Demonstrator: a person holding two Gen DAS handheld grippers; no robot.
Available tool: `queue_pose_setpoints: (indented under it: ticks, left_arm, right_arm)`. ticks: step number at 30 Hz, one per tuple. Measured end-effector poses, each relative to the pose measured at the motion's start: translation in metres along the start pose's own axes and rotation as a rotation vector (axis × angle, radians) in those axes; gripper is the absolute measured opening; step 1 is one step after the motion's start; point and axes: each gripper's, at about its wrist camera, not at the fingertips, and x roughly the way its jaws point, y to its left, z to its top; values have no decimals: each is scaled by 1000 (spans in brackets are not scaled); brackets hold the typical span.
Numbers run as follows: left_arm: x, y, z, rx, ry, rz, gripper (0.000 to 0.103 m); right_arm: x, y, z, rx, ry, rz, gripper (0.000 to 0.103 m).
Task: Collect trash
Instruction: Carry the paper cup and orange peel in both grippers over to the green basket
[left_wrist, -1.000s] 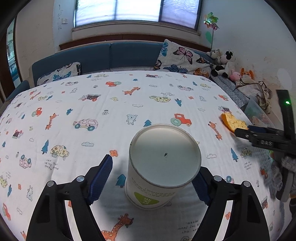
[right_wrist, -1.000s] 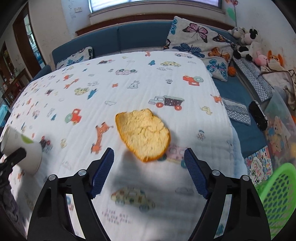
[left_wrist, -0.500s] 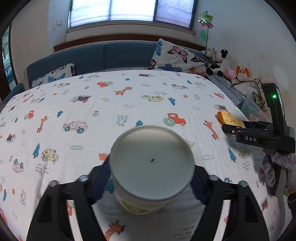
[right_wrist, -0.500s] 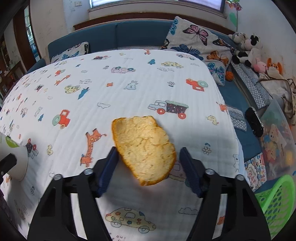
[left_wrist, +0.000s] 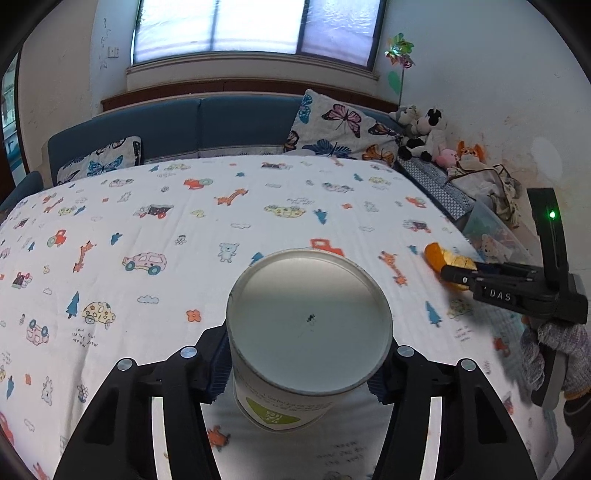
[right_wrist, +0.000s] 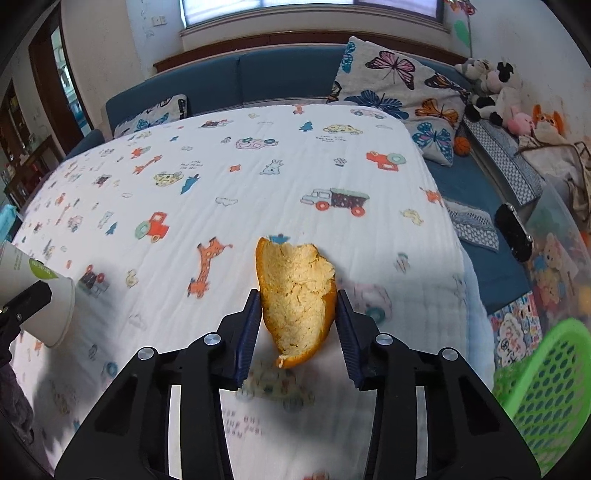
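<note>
A white paper cup (left_wrist: 308, 325) with a green label stands upside down between the fingers of my left gripper (left_wrist: 299, 369). The jaws are closing and both blue pads press on the cup's sides. In the right wrist view the same cup (right_wrist: 33, 291) shows at the far left, tilted, with a black finger across it. My right gripper (right_wrist: 297, 325) is shut on a piece of orange peel (right_wrist: 295, 295), pinched upright with its pale inside facing me, just above the cartoon-print sheet (right_wrist: 258, 166). The left wrist view also shows the peel (left_wrist: 437, 254) in the right gripper (left_wrist: 458, 275).
A green perforated basket (right_wrist: 546, 398) sits low at the right, beside the bed. A clear plastic box of toys (right_wrist: 561, 258) and a black object (right_wrist: 513, 232) lie right of the bed. Butterfly pillows (left_wrist: 343, 125) and plush toys (left_wrist: 424, 133) line the blue headboard.
My left jaws have drawn in until the pads touch the cup, which now looms nearer. My right jaws have closed on the peel, folding it up off the sheet.
</note>
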Motion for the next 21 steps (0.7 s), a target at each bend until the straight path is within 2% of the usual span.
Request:
queue_pose_setpoints:
  ticks: [8, 21]
  left_arm:
    - [-24, -23, -6, 20, -18, -37, 56]
    - [-51, -80, -20, 76, -21, -119, 56]
  right_arm:
    - [-37, -3, -26, 13, -25, 11, 41]
    - [-104, -22, -70, 41, -89, -24, 41]
